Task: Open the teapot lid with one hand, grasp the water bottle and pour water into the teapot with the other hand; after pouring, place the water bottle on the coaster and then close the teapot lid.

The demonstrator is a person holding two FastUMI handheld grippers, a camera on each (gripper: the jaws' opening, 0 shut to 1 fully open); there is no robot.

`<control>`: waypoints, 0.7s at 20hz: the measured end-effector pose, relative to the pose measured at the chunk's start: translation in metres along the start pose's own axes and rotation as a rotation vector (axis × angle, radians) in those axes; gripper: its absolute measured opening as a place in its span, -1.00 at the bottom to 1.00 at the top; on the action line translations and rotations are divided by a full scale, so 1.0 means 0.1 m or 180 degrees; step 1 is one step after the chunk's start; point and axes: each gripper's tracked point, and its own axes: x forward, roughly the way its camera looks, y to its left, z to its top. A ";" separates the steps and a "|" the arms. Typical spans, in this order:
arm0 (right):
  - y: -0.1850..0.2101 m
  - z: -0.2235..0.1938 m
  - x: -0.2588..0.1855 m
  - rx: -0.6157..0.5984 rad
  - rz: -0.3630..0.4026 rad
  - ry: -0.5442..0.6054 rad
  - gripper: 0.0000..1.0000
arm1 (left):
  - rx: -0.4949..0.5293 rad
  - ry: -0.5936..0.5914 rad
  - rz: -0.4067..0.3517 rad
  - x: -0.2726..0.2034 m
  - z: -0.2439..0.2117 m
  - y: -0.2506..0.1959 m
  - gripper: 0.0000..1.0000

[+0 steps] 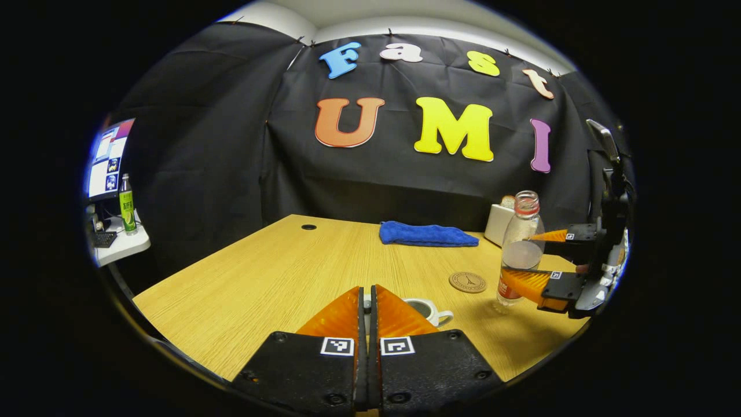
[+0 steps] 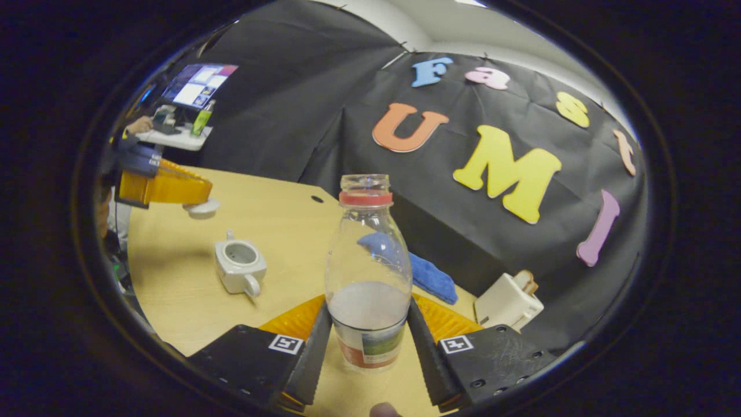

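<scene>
Right tongs [image 2: 369, 324] grip the upright water bottle [image 2: 368, 272]; left tongs [image 1: 367, 315] seemingly pinch the lid [image 2: 201, 207].

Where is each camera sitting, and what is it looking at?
Left gripper view: rides the left gripper, raised above the open white teapot, facing the wooden table; its own fingers show.
Right gripper view: rides the right gripper, fingers pressing the clear plastic water bottle.
Shared: teapot, bottle, folded blue cloth, and each view's other gripper.
</scene>
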 end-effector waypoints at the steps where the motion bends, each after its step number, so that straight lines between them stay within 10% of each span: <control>1: 0.02 -0.02 0.07 -0.0241 -0.0011 0.0061 0.41 | -0.0008 0.0010 0.0013 0.00 -0.01 0.04 -0.94; 14: 0.36 0.07 0.53 -0.2345 -0.0195 -0.0014 0.42 | -0.0008 0.0031 0.0195 -0.04 -0.08 0.38 -0.94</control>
